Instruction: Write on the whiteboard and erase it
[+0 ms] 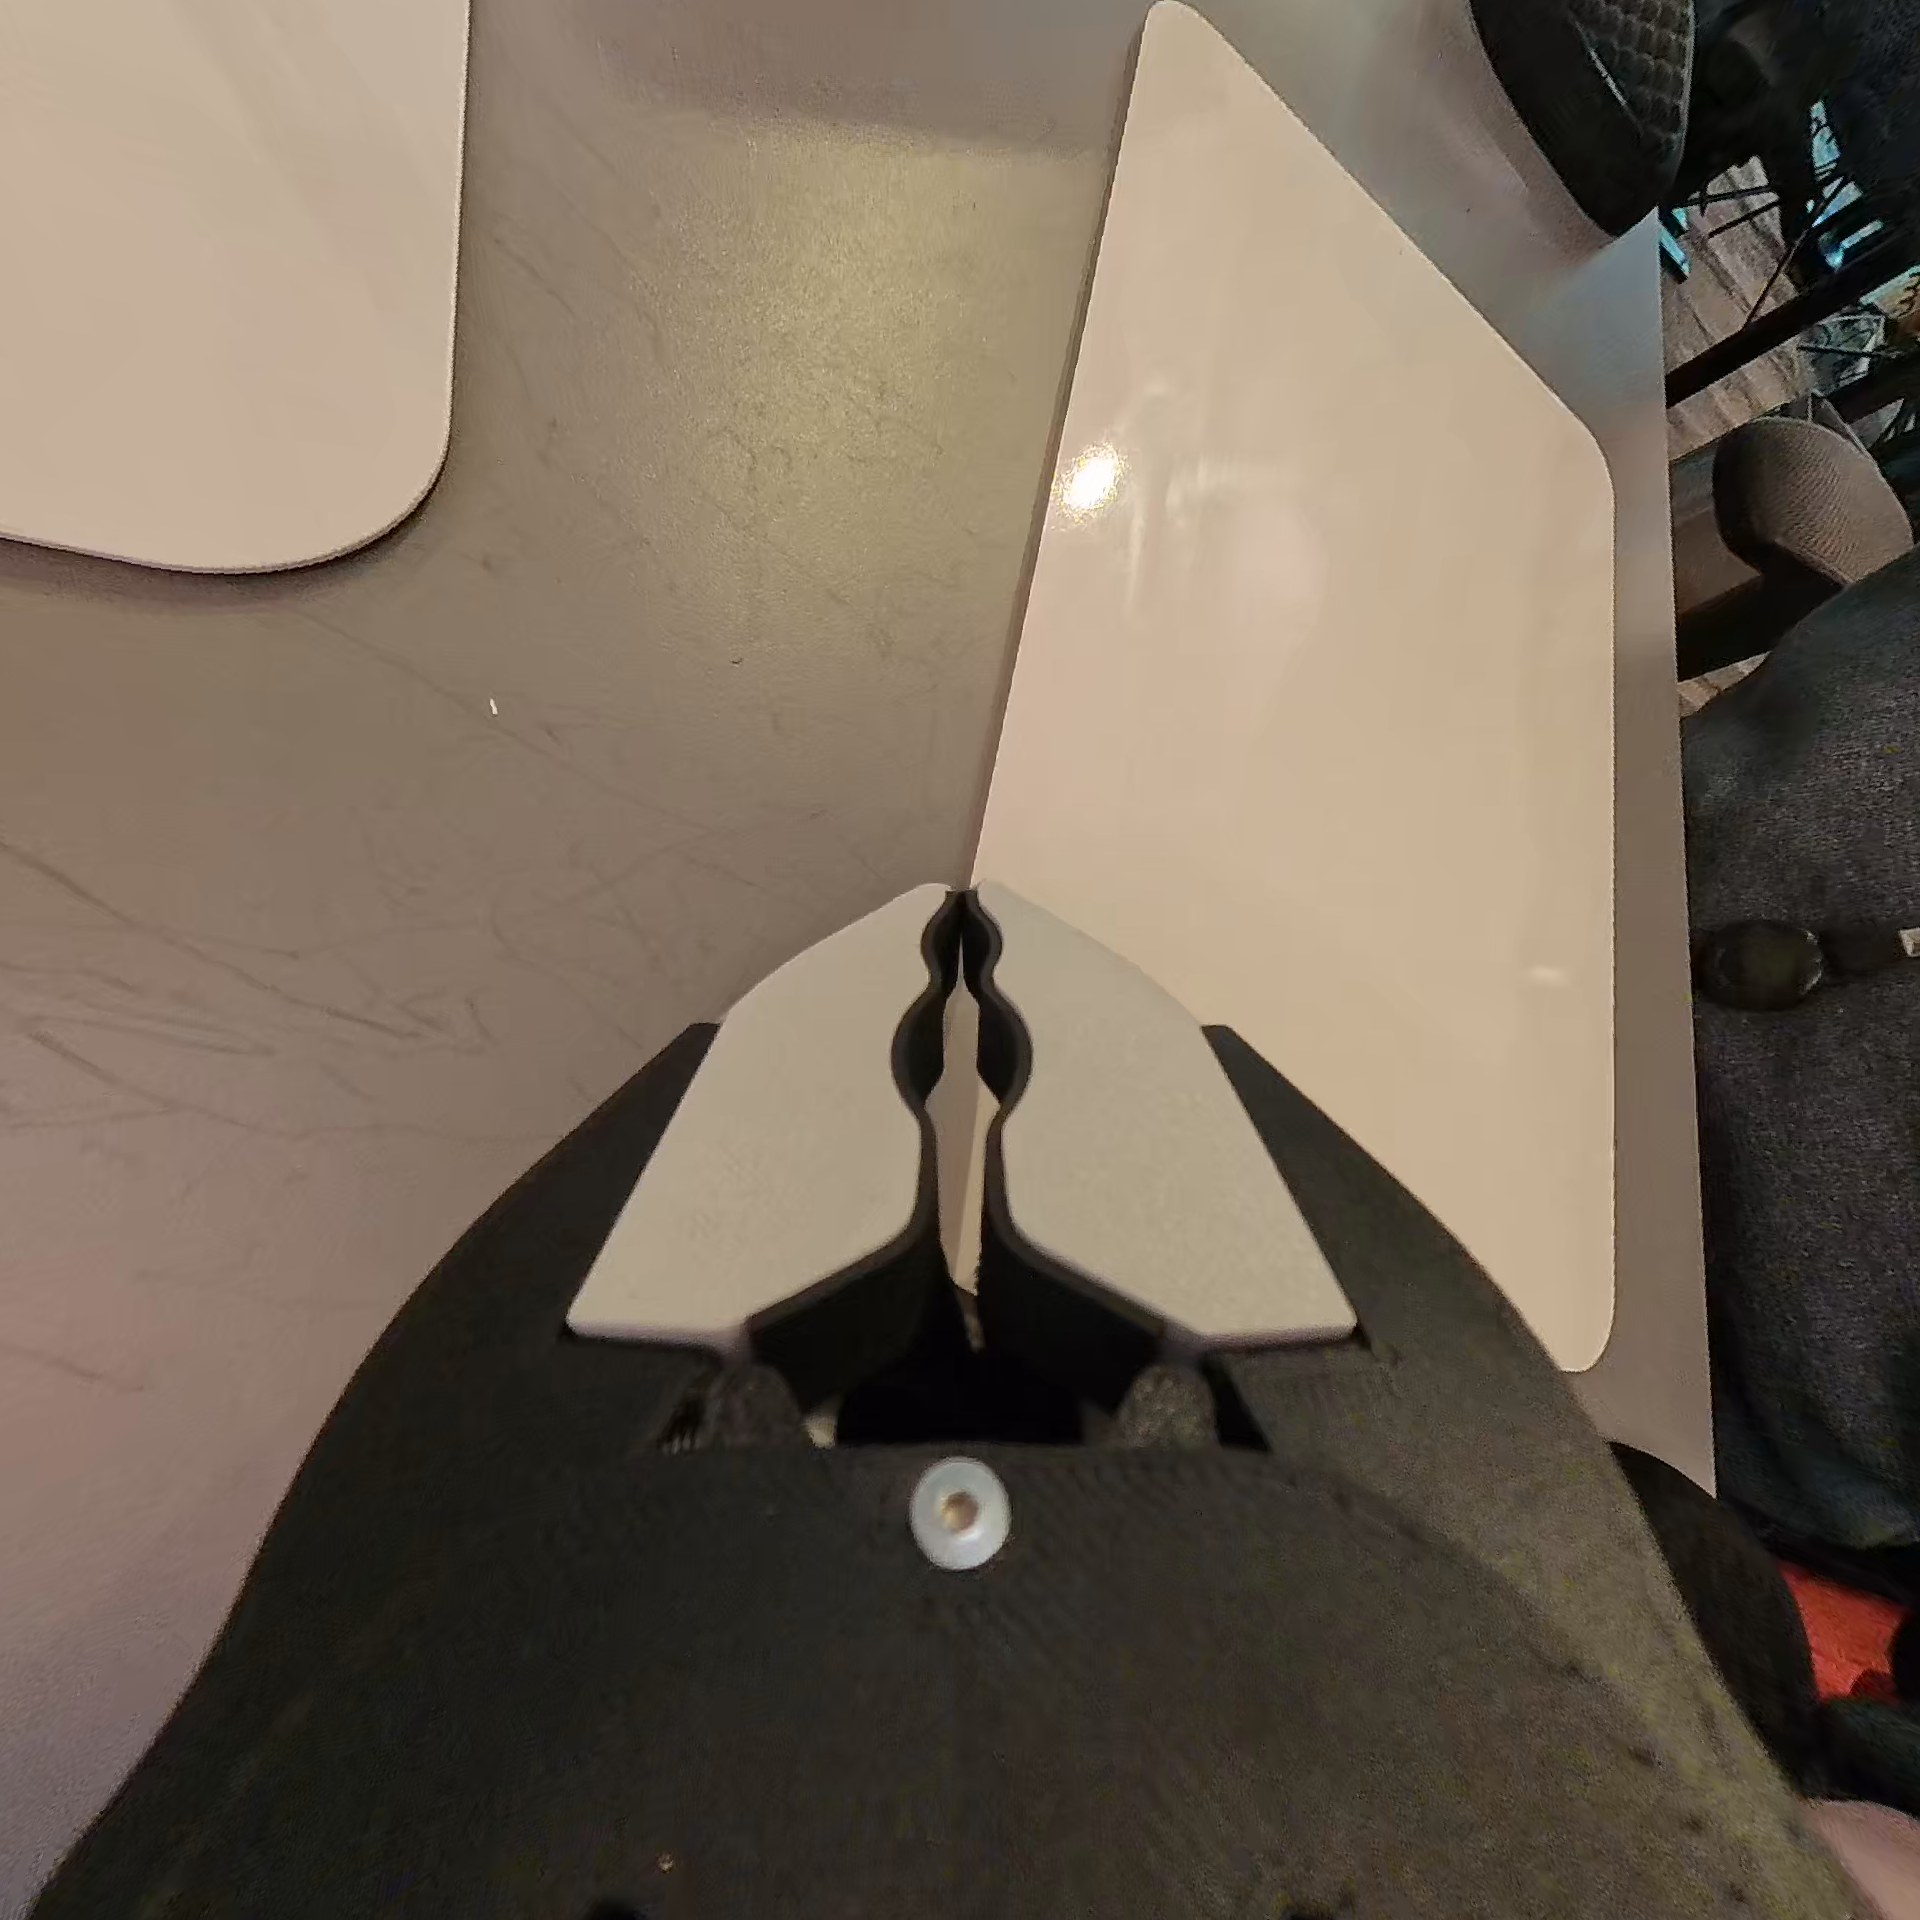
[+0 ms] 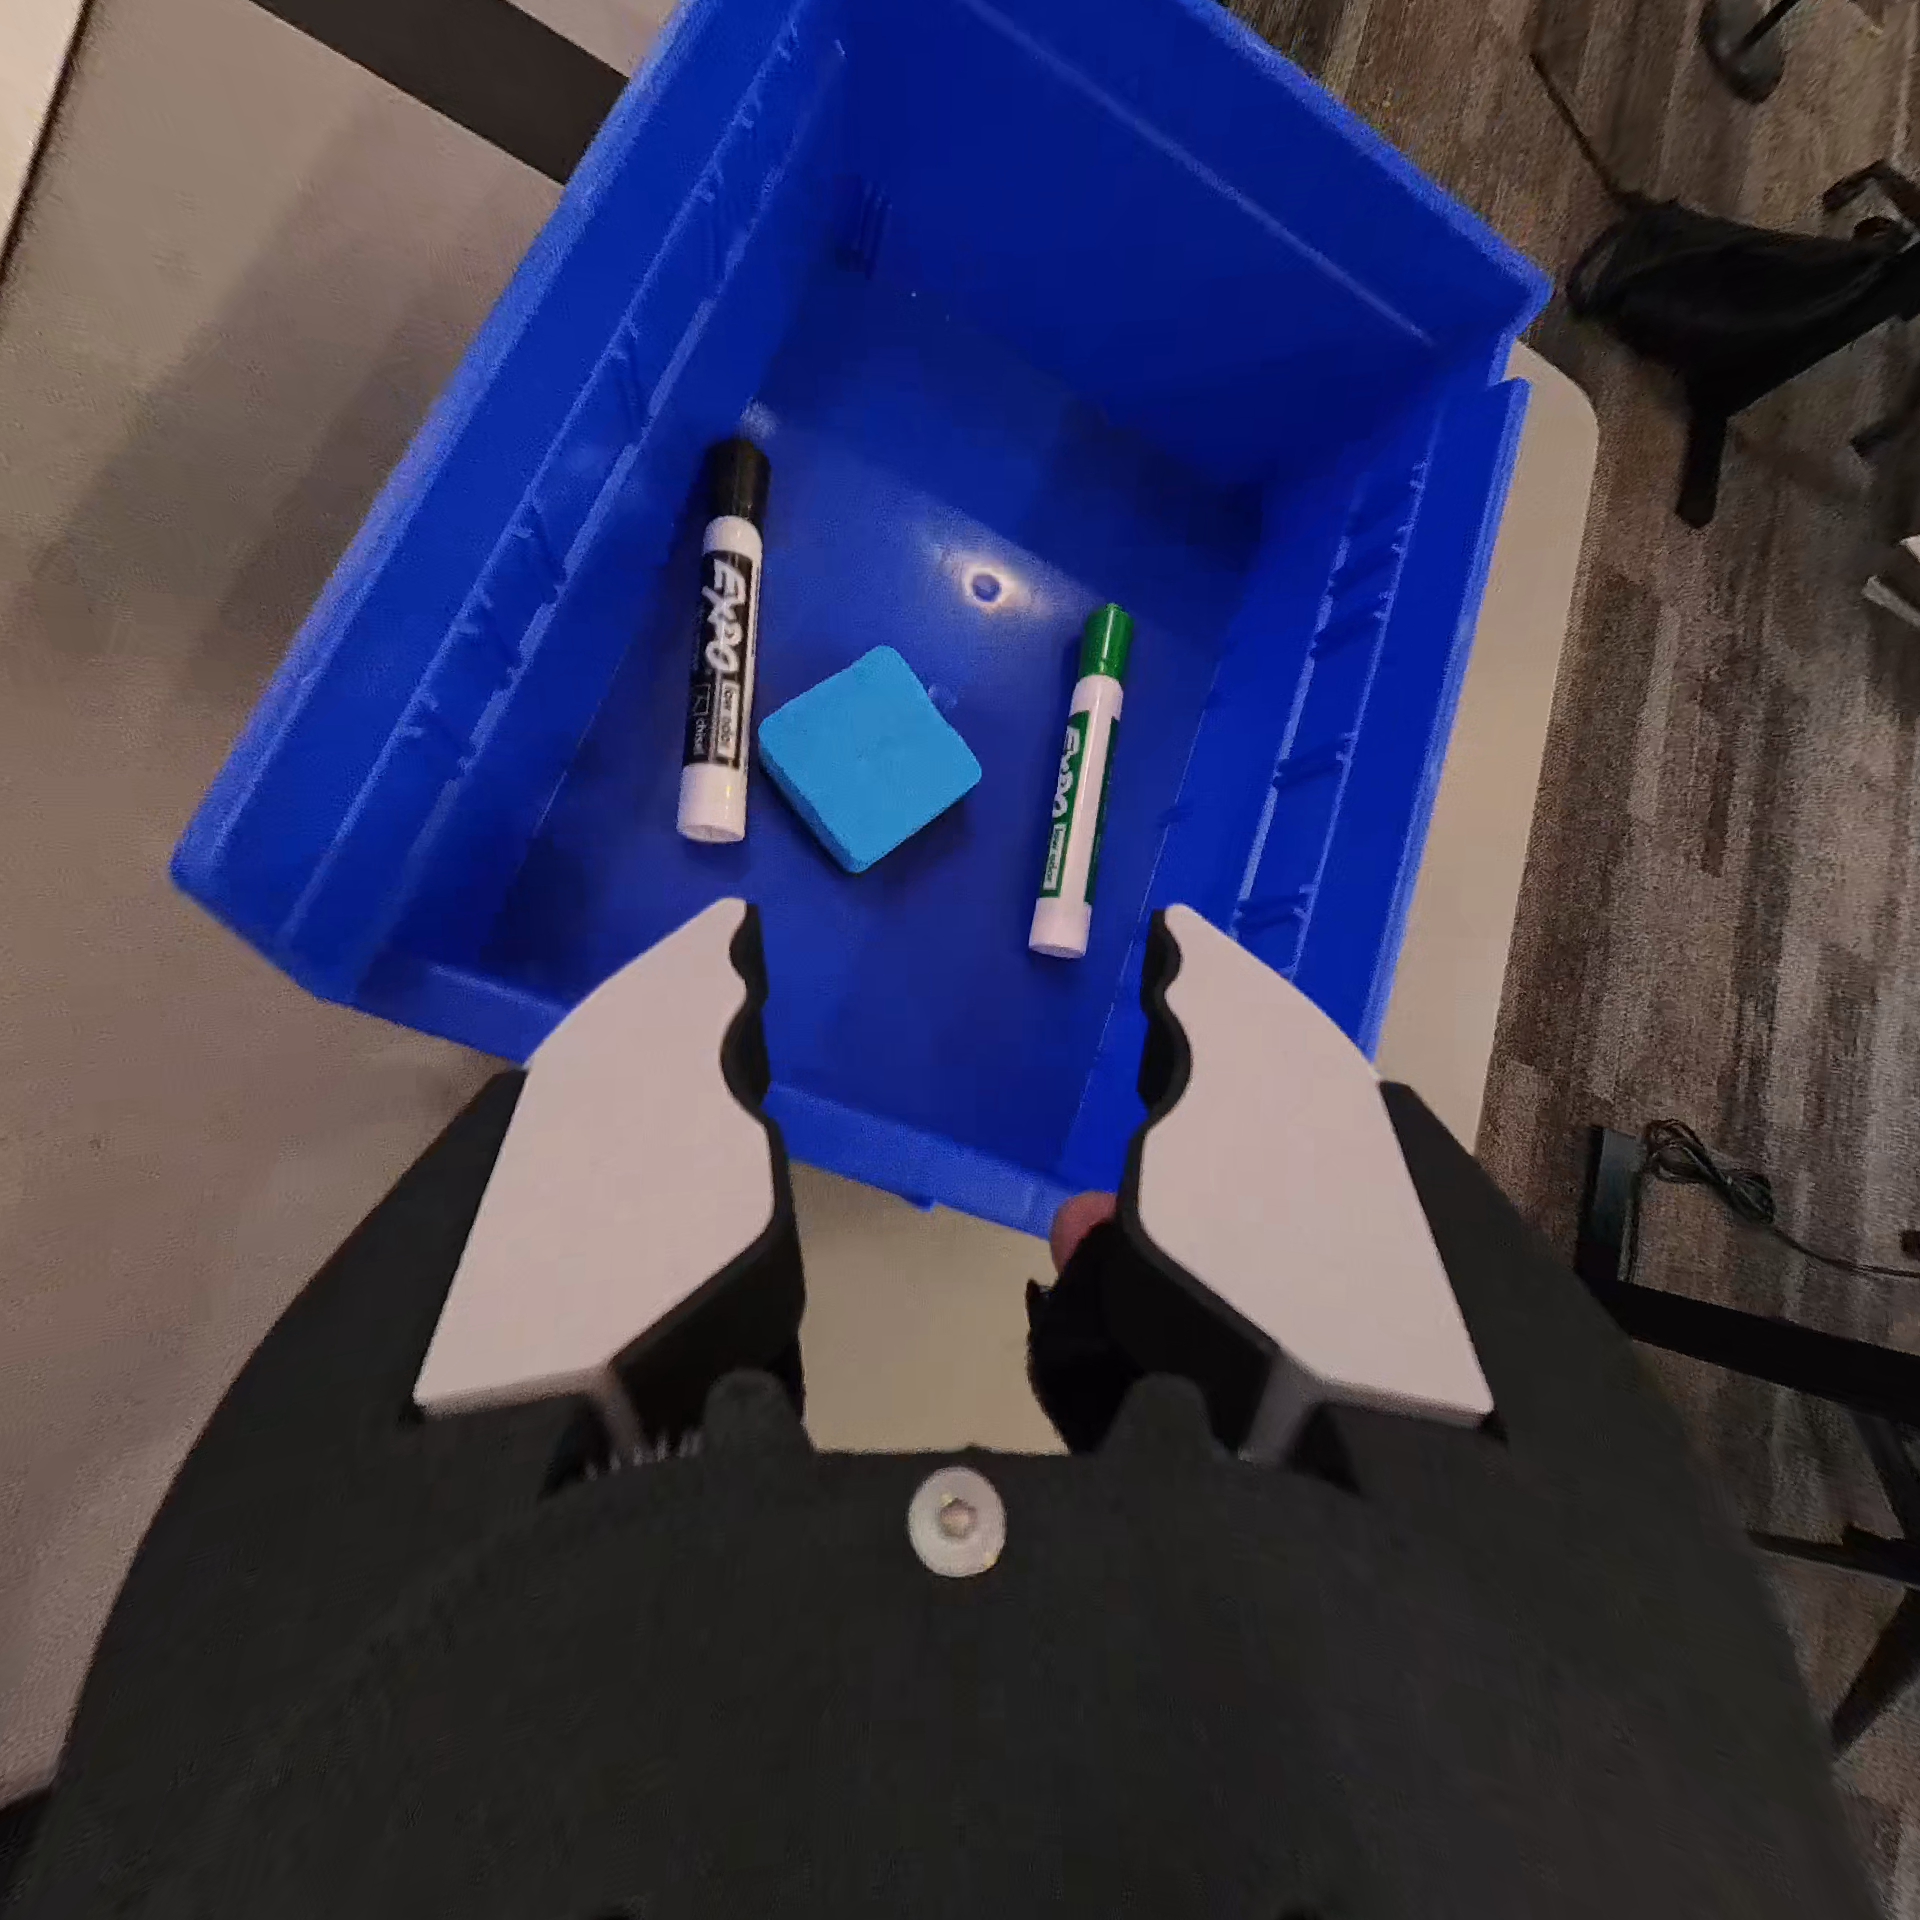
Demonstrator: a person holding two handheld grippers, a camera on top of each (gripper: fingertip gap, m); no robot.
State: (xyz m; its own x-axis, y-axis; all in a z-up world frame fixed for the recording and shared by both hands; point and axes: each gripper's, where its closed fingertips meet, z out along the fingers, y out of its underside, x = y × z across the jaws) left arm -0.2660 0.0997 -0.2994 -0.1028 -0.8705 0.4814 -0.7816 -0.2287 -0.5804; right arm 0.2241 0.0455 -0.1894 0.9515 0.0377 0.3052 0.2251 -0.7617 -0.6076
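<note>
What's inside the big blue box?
The blue box holds a black marker, a green marker and a light blue eraser between them, all lying on its floor. The right gripper, jaws open, covers the nearest corners.

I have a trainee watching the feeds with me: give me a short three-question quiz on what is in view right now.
1. True or false: the right gripper is open and empty above the blue bin.
2. Which lies between the black marker and the green marker? A) a cloth B) a light blue eraser C) a cap
3. Fill in: the left gripper is shut on the edge of a white ____.

Key: 1 true; 2 B; 3 whiteboard.
</note>
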